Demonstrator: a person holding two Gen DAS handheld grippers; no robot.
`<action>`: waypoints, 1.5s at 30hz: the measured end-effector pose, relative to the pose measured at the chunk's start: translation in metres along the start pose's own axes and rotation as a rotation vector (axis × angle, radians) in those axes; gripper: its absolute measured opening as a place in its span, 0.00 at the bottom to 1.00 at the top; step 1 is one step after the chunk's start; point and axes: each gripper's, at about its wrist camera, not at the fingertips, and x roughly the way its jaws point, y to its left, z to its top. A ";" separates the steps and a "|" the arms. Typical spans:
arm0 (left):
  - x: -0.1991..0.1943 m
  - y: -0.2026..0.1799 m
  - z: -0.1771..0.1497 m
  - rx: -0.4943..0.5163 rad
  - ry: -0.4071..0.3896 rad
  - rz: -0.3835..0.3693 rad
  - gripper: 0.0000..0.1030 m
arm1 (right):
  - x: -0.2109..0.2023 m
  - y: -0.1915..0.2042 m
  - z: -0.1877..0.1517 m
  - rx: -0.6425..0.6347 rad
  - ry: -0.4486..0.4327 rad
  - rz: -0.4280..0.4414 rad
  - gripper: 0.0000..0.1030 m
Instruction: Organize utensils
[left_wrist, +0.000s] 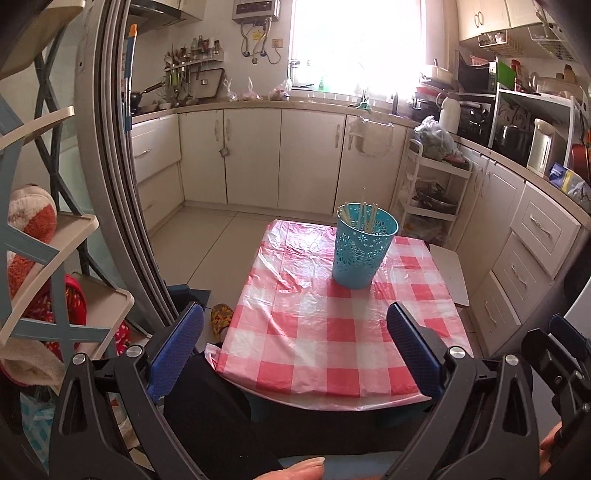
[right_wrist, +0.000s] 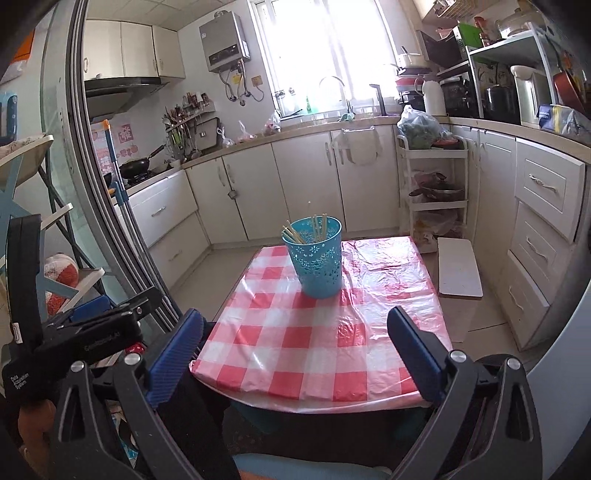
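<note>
Upright, the blue perforated holder (left_wrist: 364, 245) holds pale chopsticks (left_wrist: 365, 218) (bunched)

Chopsticks (right_wrist: 317, 229) stand in a blue holder (right_wrist: 316, 258) on the checked table (right_wrist: 332, 343).

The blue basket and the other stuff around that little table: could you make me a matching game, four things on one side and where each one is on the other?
Things:
1. blue basket
2. chopsticks
3. white board
4. checked tablecloth

Places:
A. on the floor beside the table, by the drawers
B. spread over the small table
C. standing upright on the tablecloth
D. sticking up out of the basket

Pairs: 1-C, 2-D, 3-A, 4-B
</note>
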 end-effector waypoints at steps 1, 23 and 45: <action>-0.004 -0.003 -0.003 0.012 -0.004 0.004 0.93 | -0.004 0.002 -0.005 -0.007 -0.002 -0.002 0.93; -0.055 -0.006 -0.029 0.040 -0.081 0.003 0.93 | -0.044 0.019 -0.024 -0.043 -0.085 -0.023 0.93; -0.066 -0.007 -0.029 0.039 -0.105 0.010 0.93 | -0.049 0.020 -0.025 -0.046 -0.087 -0.022 0.93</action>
